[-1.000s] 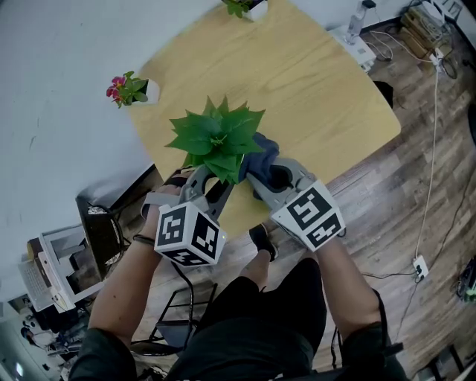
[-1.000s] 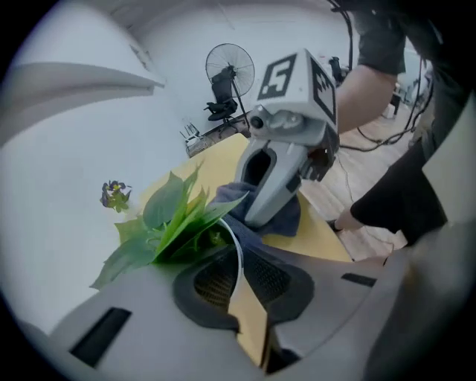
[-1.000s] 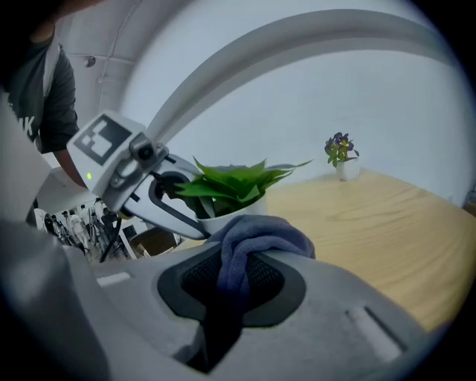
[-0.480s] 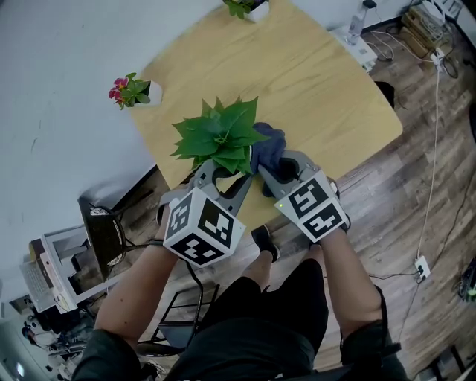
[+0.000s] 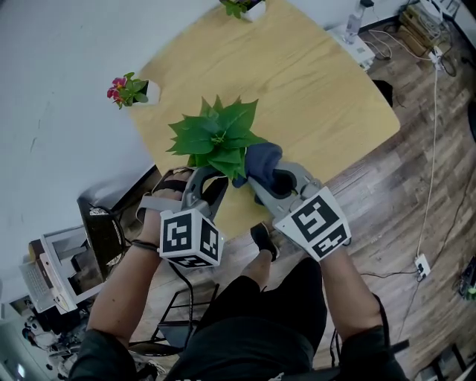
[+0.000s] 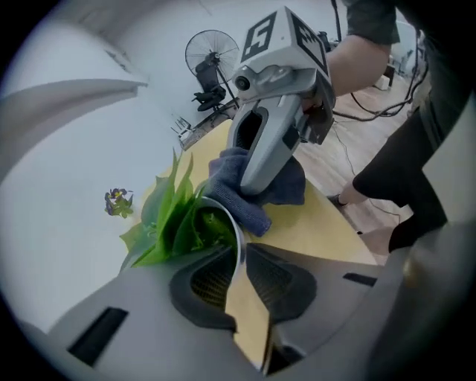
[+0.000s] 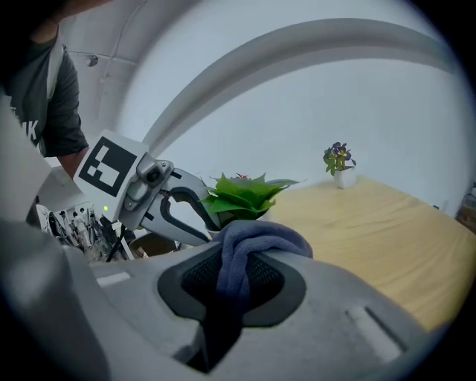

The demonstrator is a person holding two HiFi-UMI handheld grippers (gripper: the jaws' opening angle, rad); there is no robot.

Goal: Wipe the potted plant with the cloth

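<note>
The potted plant (image 5: 216, 138) with broad green leaves stands near the round wooden table's (image 5: 312, 82) near edge. My left gripper (image 5: 207, 177) reaches under the leaves from the near side. Its jaws are opening, with the white pot rim (image 6: 236, 238) between the pads and a gap showing beside it. My right gripper (image 5: 262, 178) is shut on the blue-grey cloth (image 5: 262, 160). It holds the cloth against the plant's near right side, by the lower leaves. In the right gripper view the cloth (image 7: 253, 245) bulges out of the jaws in front of the plant (image 7: 242, 195).
A small white pot of pink flowers (image 5: 130, 89) stands at the table's left edge by the wall. Another green plant (image 5: 242, 6) is at the far edge. A black stool and shelving (image 5: 104, 238) are on the floor at left, and cables (image 5: 431, 149) at right.
The left gripper has drawn back toward the person and to the left, still at the pot. The right gripper with the cloth has shifted slightly nearer and lower along the plant's side.
</note>
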